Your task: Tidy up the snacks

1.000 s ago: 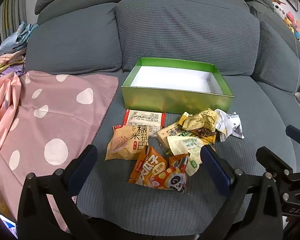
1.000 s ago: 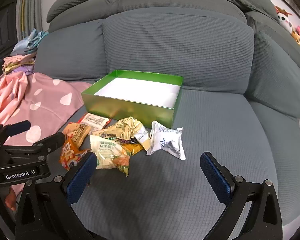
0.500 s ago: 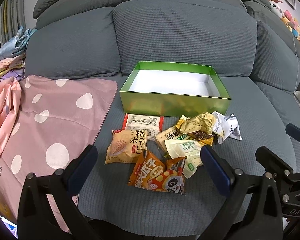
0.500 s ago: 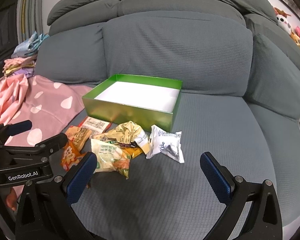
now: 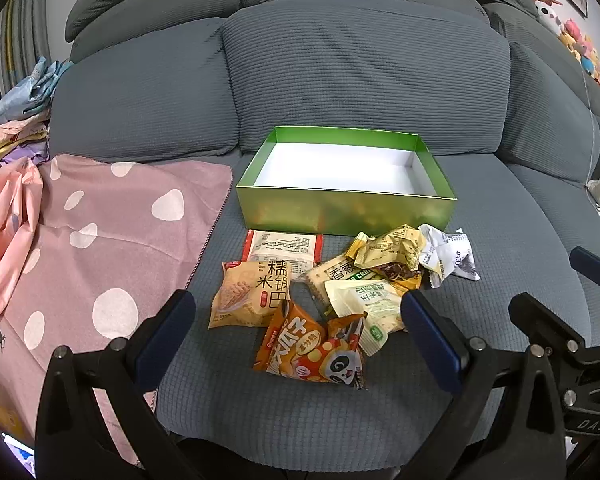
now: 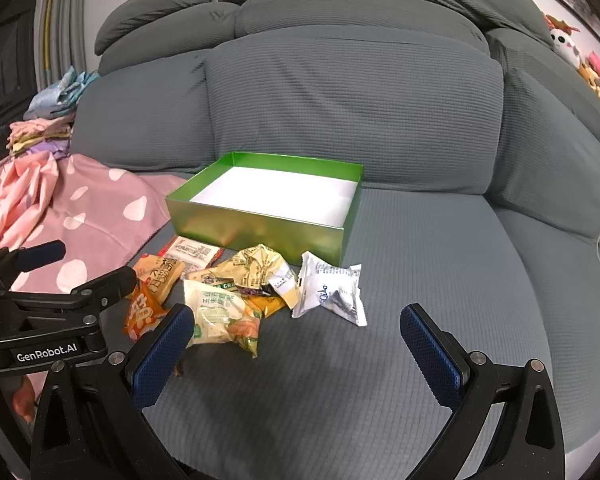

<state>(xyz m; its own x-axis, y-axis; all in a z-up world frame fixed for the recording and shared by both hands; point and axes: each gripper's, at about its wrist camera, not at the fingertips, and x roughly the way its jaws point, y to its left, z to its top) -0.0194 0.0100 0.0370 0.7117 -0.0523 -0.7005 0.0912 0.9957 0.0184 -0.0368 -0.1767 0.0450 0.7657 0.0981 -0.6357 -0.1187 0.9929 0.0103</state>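
An empty green box with a white floor sits on the grey sofa seat. In front of it lies a heap of snack packets: an orange panda packet, a yellow rice-cracker packet, a white-and-red flat packet, a pale green packet, a crumpled yellow wrapper and a white-silver packet. My left gripper hovers open over the near side of the heap. My right gripper is open, low, just right of the heap. Neither holds anything.
A pink polka-dot cloth covers the seat to the left, with folded clothes behind it. Sofa back cushions rise behind the box. Plush toys sit at the far right. Bare seat stretches right of the box.
Both cameras have tilted up and drawn back slightly; the box and snacks sit lower in each view. Nothing on the sofa has moved, and both grippers stay open.
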